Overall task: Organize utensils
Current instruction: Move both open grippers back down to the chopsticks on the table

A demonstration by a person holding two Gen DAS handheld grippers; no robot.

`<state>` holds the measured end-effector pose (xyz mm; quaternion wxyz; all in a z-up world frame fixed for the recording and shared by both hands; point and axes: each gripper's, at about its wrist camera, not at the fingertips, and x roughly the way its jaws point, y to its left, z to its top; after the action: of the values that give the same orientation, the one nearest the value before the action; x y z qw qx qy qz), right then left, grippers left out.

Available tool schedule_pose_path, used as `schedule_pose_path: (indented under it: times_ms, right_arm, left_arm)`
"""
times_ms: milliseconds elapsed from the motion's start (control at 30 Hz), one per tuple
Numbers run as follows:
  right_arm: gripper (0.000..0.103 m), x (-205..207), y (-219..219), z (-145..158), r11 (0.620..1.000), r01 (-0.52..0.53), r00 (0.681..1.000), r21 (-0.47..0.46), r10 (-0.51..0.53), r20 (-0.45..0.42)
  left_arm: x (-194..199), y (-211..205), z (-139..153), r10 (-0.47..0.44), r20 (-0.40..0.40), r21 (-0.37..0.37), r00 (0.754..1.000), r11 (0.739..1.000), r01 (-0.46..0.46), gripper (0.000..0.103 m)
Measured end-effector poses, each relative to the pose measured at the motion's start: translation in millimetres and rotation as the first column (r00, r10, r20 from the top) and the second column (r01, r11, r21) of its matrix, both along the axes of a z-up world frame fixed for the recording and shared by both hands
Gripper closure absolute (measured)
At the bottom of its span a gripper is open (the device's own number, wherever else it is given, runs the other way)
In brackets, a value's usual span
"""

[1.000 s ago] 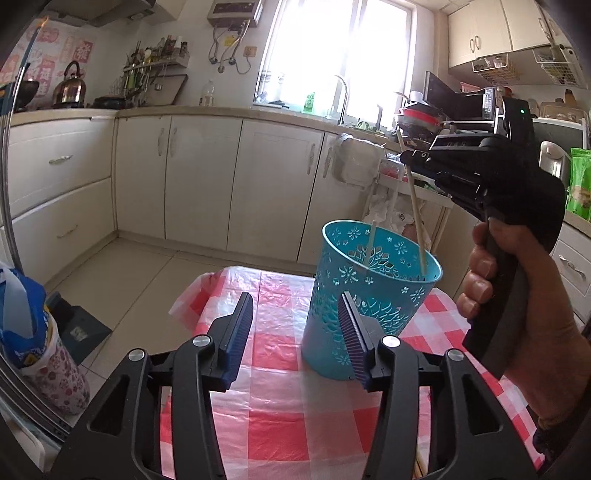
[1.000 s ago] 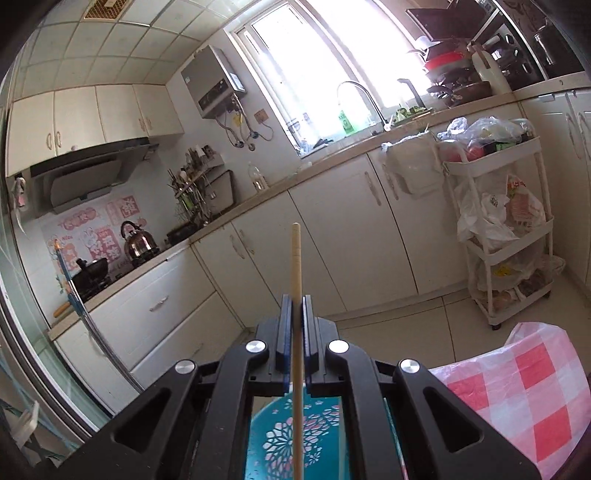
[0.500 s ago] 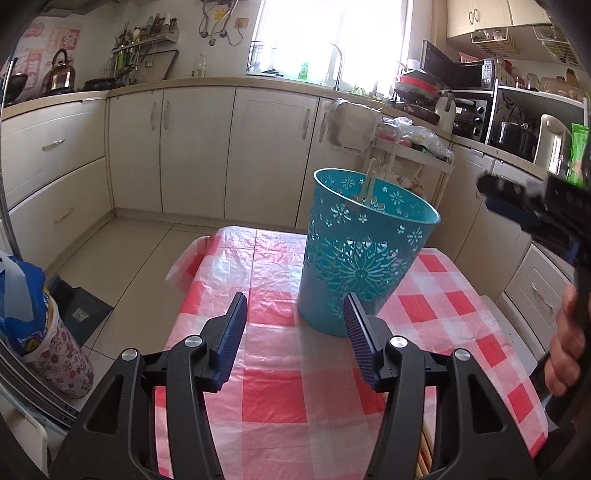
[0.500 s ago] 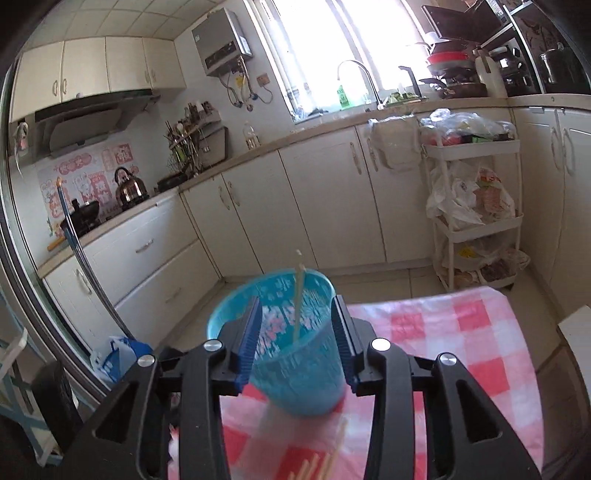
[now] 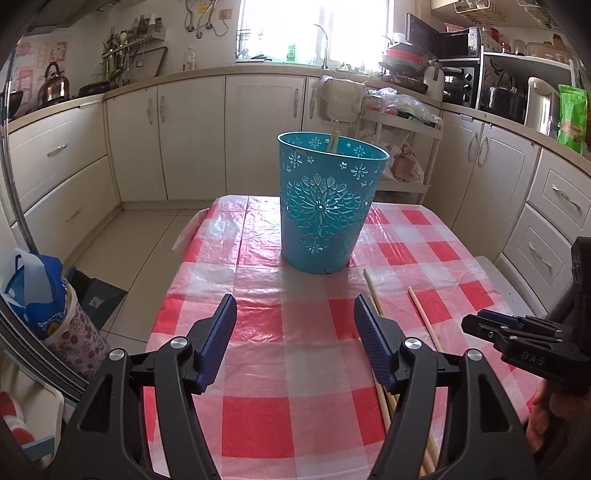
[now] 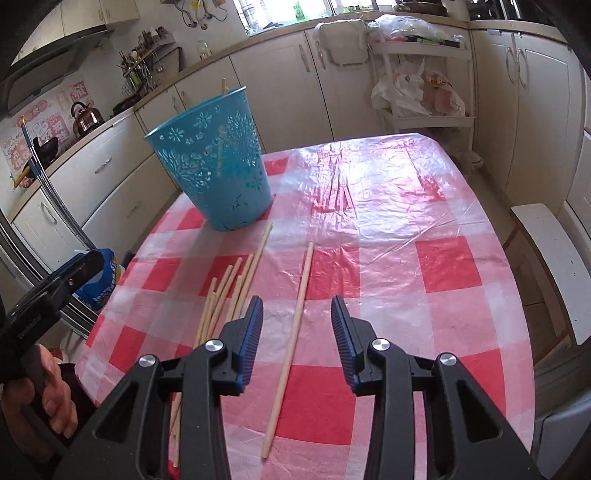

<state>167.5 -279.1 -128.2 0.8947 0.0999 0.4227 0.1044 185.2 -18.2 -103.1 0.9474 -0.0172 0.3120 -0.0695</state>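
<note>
Bright window (image 5: 314, 33) backlight, tablecloth (image 6: 388, 177) glare, fisheye warping.

Right tongs (image 6: 296, 334) stand open and empty at 6 o'clock, above a red-and-white checked surface (image 6: 406, 206). A single wooden chopstick (image 6: 291, 336) lies between the open jaws, pointing toward 12 o'clock. A loose bundle of chopsticks (image 6: 229, 288) lies just beside it at 9 o'clock. A teal perforated bucket (image 6: 212, 162) stands at 11 o'clock, with one stick (image 6: 223, 85) poking above its rim.
</note>
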Motion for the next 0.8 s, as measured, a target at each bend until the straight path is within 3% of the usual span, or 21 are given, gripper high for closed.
schedule_pose_path:
  times_ms: [467, 567, 633, 700, 800]
  right_arm:
    - [0.074, 31, 20, -33, 0.989, -0.056, 0.995, -0.137, 0.043, -0.094]
    - [0.081, 34, 25, -33, 0.980, -0.076, 0.994, -0.186, 0.060, -0.087]
    - [0.093, 34, 26, -33, 0.976, -0.089, 0.994, -0.201, 0.073, -0.085]
    - [0.095, 32, 25, -34, 0.975, -0.097, 0.993, -0.202, 0.082, -0.082]
    - [0.096, 30, 21, -34, 0.978, -0.099, 0.993, -0.186, 0.085, -0.081]
  left_arm:
    - [15, -32, -38, -0.073, -0.176, -0.009, 0.982, 0.997, 0.072, 0.040]
    - [26, -47, -49, -0.097, -0.219, -0.029, 0.971, 0.995, 0.093, 0.040]
    - [31, -56, -55, -0.112, -0.241, -0.032, 0.964, 0.994, 0.108, 0.040]
    - [34, -63, -61, -0.129, -0.256, -0.043, 0.958, 0.992, 0.122, 0.044]
    - [40, -70, -70, -0.155, -0.286, -0.069, 0.946, 0.988, 0.141, 0.064]
